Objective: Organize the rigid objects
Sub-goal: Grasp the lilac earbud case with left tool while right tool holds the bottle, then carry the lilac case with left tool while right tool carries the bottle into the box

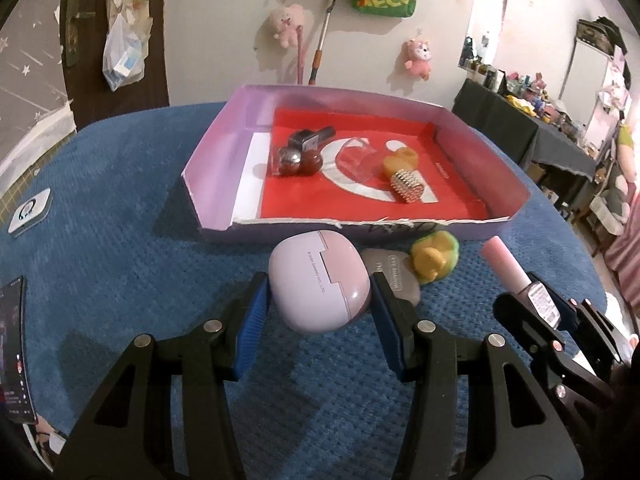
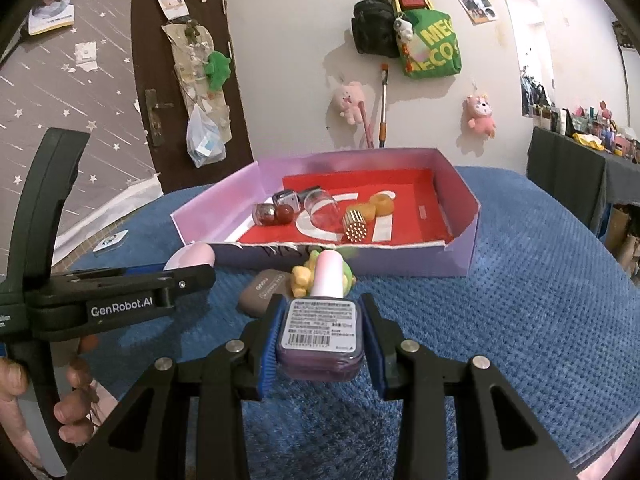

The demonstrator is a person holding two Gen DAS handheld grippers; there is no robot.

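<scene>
Your left claw point(image 1: 318, 296) stands wide around the one pink earbud case point(image 1: 319, 280) on the blue desk point(image 1: 120, 184), pads apart from it. Your right claw point(image 2: 320, 344) clamps the one nail polish bottle point(image 2: 320, 334) before the lilac tray point(image 2: 468, 248), beside one duck toy point(image 2: 302, 280) and one grey compact point(image 2: 262, 292).

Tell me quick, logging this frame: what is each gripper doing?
Left gripper: around the pink case; contact cannot be told.
Right gripper: shut on the nail polish bottle.
</scene>
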